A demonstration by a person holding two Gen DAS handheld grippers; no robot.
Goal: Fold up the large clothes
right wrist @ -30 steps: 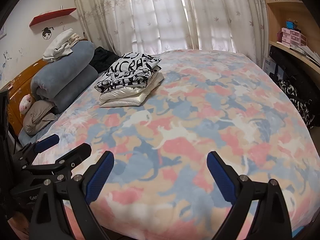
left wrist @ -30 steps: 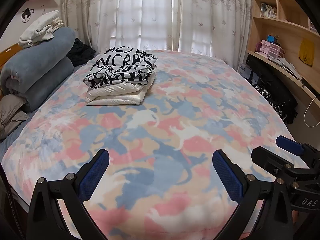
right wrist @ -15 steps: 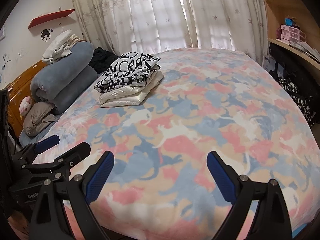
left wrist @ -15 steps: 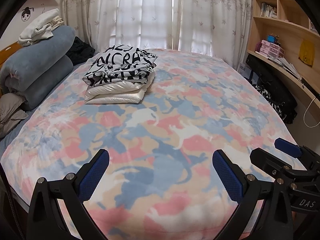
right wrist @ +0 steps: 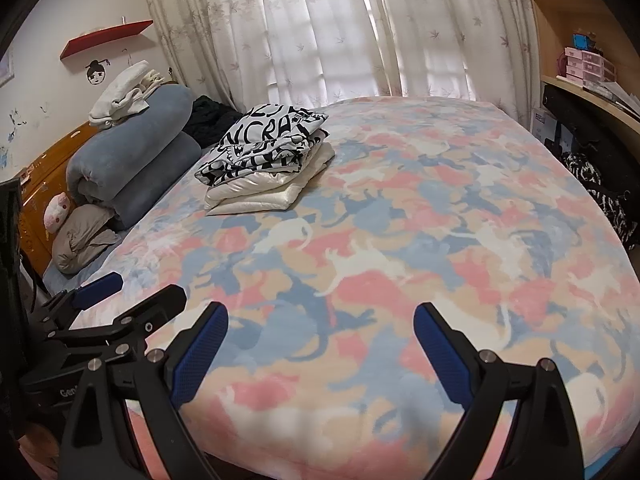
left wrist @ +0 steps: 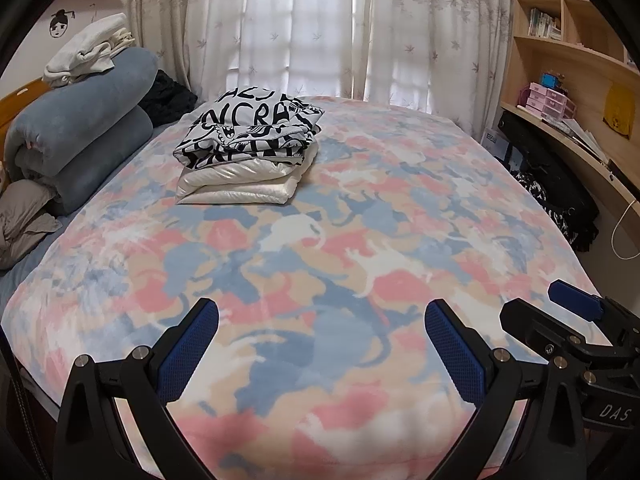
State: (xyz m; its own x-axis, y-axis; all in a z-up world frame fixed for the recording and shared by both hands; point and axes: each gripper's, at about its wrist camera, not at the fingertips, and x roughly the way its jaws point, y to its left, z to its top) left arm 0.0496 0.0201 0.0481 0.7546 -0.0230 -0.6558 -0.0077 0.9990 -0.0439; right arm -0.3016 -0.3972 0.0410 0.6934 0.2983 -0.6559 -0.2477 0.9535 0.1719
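A folded stack lies at the far left of the bed: a black-and-white lettered garment (left wrist: 252, 130) on top of a folded white quilted garment (left wrist: 240, 186). The stack also shows in the right wrist view (right wrist: 266, 142). My left gripper (left wrist: 322, 354) is open and empty, over the near edge of the bed. My right gripper (right wrist: 320, 354) is open and empty beside it; its fingers (left wrist: 574, 306) show at the right of the left wrist view. Both are far from the stack.
The bed has a pink, blue and cream cat-print blanket (left wrist: 360, 264). Rolled blue bedding (left wrist: 80, 140) with white clothes (left wrist: 86, 50) on top lies by the headboard. A grey bundle (right wrist: 82, 236) lies below. A desk and shelves (left wrist: 580, 92) stand right; curtains (left wrist: 320, 28) behind.
Both grippers drift slightly; the stack sits a little lower and more central in view. Both stay open and empty.
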